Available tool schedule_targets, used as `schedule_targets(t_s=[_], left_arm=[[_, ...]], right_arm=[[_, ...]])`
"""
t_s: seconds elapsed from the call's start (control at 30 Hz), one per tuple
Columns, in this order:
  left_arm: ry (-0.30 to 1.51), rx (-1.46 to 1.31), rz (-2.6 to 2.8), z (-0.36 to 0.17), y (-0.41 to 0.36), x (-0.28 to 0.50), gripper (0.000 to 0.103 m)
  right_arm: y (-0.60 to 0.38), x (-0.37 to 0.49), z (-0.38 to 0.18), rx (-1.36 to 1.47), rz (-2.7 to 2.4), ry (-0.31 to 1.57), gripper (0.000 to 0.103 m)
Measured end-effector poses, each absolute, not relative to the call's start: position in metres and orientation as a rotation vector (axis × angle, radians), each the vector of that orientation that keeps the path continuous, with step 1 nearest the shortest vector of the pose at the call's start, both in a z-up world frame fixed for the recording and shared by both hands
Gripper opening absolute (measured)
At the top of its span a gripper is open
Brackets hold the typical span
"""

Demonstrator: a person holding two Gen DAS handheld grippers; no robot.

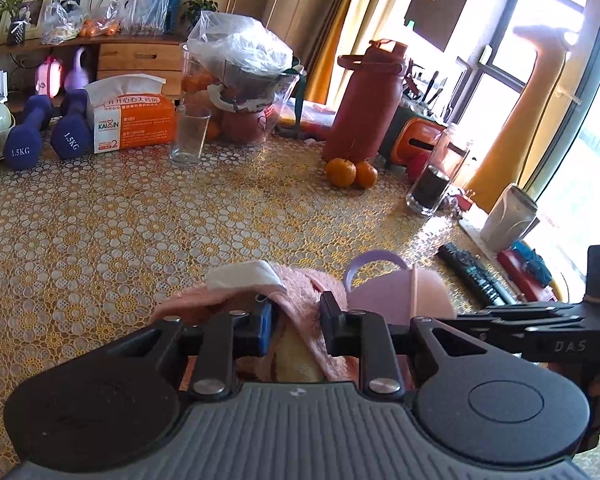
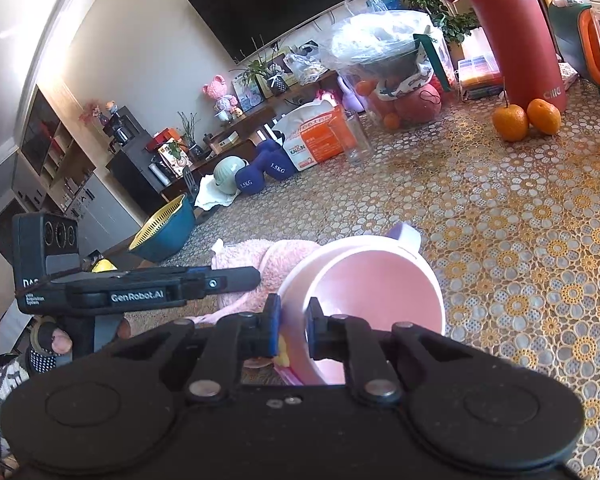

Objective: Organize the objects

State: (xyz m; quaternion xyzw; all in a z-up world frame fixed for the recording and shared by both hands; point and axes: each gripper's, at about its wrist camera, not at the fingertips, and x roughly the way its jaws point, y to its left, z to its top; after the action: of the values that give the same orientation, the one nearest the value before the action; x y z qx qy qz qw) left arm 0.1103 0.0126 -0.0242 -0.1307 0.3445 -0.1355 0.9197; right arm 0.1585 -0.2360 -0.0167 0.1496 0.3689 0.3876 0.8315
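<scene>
A pink fluffy towel (image 1: pixel 300 300) with a white label (image 1: pixel 244 274) lies bunched at the near edge of the patterned table. My left gripper (image 1: pixel 296 316) is shut on a fold of this towel. A pink plastic cup (image 2: pixel 364 300) with a purple handle (image 2: pixel 404 236) is held tilted beside the towel (image 2: pixel 260 264); my right gripper (image 2: pixel 294 328) is shut on its rim, one finger inside and one outside. The cup also shows in the left wrist view (image 1: pixel 396 296), with the right gripper's arm to its right.
On the table (image 1: pixel 140 220) stand two tangerines (image 1: pixel 350 172), a red bottle (image 1: pixel 368 100), an empty glass (image 1: pixel 190 134), a glass jar (image 1: pixel 436 176), a tissue pack (image 1: pixel 134 114), two blue dumbbells (image 1: pixel 48 132), a fruit container (image 1: pixel 248 92), a remote (image 1: pixel 476 274) and a blue colander (image 2: pixel 164 228).
</scene>
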Motion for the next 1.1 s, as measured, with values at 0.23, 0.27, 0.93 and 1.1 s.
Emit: schedule_targets(t_s=[0.23, 0.27, 0.93, 1.1], left_arm=[[0.628, -0.193, -0.307, 0.011, 0.001, 0.103, 0.022], [0.642, -0.174, -0.303, 0.008, -0.001, 0.105, 0.022], [0.862, -0.092, -0.333, -0.070, 0.000, 0.118, 0.073], [0.872, -0.138, -0.352, -0.074, -0.001, 0.123, 0.045]], right_arm=[[-0.235, 0.151, -0.019, 0.305, 0.835, 0.770, 0.012], [-0.235, 0.150, -0.018, 0.300, 0.834, 0.767, 0.012], [-0.232, 0.150, -0.019, 0.279, 0.847, 0.771, 0.013], [-0.229, 0.150, -0.019, 0.266, 0.850, 0.774, 0.015]])
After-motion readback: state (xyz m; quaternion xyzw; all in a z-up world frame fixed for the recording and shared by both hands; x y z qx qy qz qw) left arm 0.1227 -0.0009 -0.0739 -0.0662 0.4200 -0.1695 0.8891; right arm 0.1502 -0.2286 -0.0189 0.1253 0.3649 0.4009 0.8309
